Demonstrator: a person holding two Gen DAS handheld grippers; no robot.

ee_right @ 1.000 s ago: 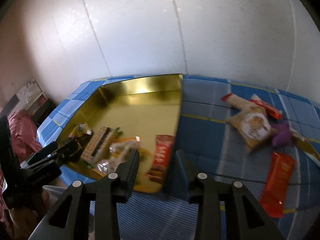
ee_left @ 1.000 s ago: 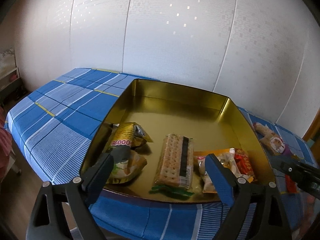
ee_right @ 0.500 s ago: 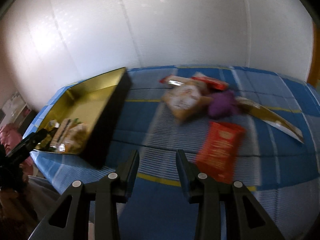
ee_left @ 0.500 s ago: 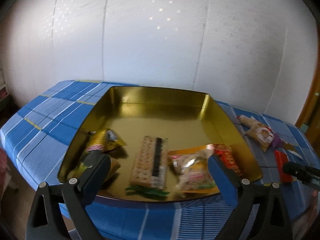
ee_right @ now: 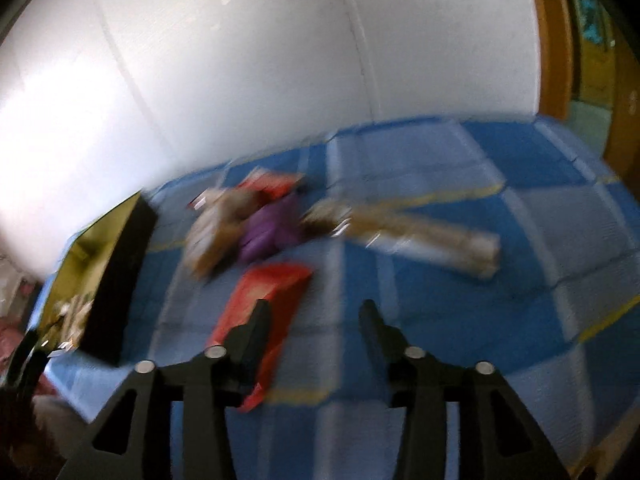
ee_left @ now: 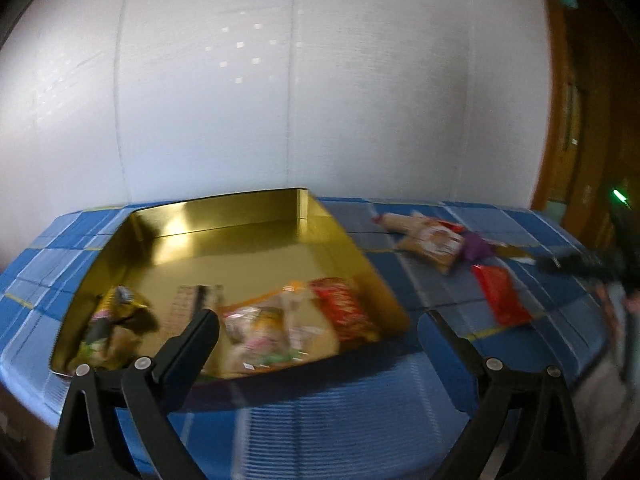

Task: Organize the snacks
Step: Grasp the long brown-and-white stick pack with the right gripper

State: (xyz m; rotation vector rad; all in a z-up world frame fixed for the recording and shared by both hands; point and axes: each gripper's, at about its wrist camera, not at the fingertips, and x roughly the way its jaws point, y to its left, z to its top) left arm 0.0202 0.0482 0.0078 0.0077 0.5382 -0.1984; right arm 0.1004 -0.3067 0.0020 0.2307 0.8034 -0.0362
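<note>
Your right gripper (ee_right: 312,328) hangs over the blue checked cloth (ee_right: 460,320) with its jaws opening and nothing between them; judging by that, you are lining up on the flat red packet (ee_right: 260,316) just beside its left finger. Your left gripper (ee_left: 316,344) is spread wide and empty at the near edge of the gold tin (ee_left: 240,240), probably waiting there out of the way. Several snacks already lie in the tin's near end. A tan packet (ee_right: 208,236), a purple one (ee_right: 268,232) and a long pale wrapper (ee_right: 432,244) remain heaped together on the cloth, well apart from the tin.
</note>
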